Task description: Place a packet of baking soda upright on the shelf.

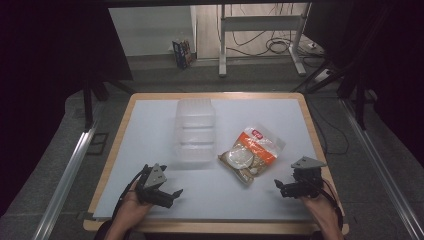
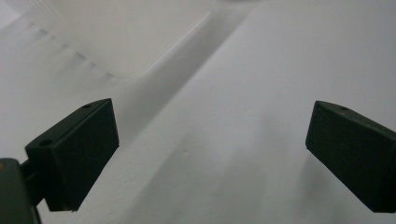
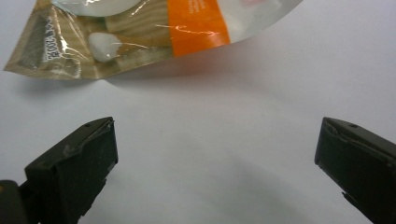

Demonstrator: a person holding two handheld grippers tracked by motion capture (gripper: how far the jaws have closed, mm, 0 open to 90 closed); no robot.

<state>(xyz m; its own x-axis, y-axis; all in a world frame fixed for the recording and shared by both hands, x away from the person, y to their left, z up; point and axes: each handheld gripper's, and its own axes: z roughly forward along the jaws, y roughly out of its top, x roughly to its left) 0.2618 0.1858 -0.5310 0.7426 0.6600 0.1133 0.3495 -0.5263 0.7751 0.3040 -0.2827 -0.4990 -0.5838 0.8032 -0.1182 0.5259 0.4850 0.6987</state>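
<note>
The white table (image 1: 150, 195) with its wooden rim carries everything, and the clear plastic container (image 1: 195, 130) is the landmark here. It is the largest thing on the table, standing toward the far middle, its long axis running from the near edge to the far edge. It looks like a ribbed, stacked or lidded tub; its walls are see-through and pale, so what it holds cannot be made out. In the left gripper view its ridged wall (image 2: 116, 37) fills the upper left corner, blurred and cut off by the frame.

Just to the right of the container, close to its near right corner and seemingly apart from it, lies the snack bag (image 1: 250, 152). It lies flat, its long axis slanting: the orange and white top end points away and to the right, the tan bottom end points toward the person. Pale round pieces show through its clear window. In the right gripper view the bag (image 3: 140, 32) is cut off at the top, and its printed text is too small to read.

The left gripper (image 1: 167, 195) rests near the container's near left corner, its jaws spread wide with only table between them. The right gripper (image 1: 285, 189) sits well right of the container, near the bag's tan end, jaws likewise spread and empty.
</note>
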